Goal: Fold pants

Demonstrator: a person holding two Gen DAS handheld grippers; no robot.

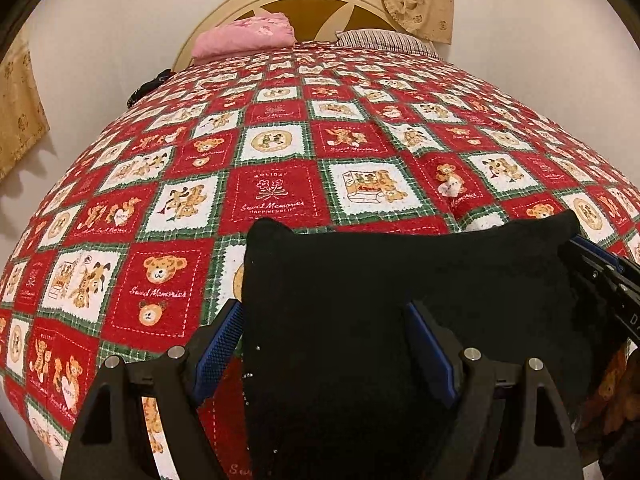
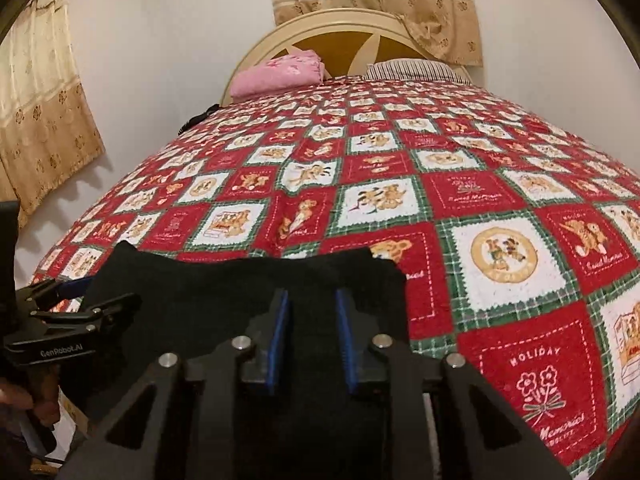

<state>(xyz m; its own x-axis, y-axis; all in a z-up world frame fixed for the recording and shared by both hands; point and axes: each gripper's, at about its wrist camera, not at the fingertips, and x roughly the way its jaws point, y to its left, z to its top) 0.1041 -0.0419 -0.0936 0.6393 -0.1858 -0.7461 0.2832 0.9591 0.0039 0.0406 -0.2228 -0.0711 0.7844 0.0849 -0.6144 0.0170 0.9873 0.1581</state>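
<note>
Black pants (image 1: 400, 280) lie at the near edge of the bed on a red, white and green teddy-bear quilt (image 1: 280, 152). My left gripper (image 1: 324, 320) is open wide, its blue pads either side of the pants' left part. In the right wrist view the pants (image 2: 240, 280) spread across the near edge. My right gripper (image 2: 312, 304) has its blue pads close together around a fold of the black cloth. The right gripper shows at the right edge of the left wrist view (image 1: 600, 276), and the left gripper shows at the left of the right wrist view (image 2: 80, 312).
A pink folded cloth (image 1: 244, 38) and a striped pillow (image 1: 384, 38) lie by the cream headboard (image 1: 308, 4). Beige curtains (image 2: 40, 120) hang on the left wall and behind the headboard. A dark object (image 1: 148, 88) sits at the bed's far left edge.
</note>
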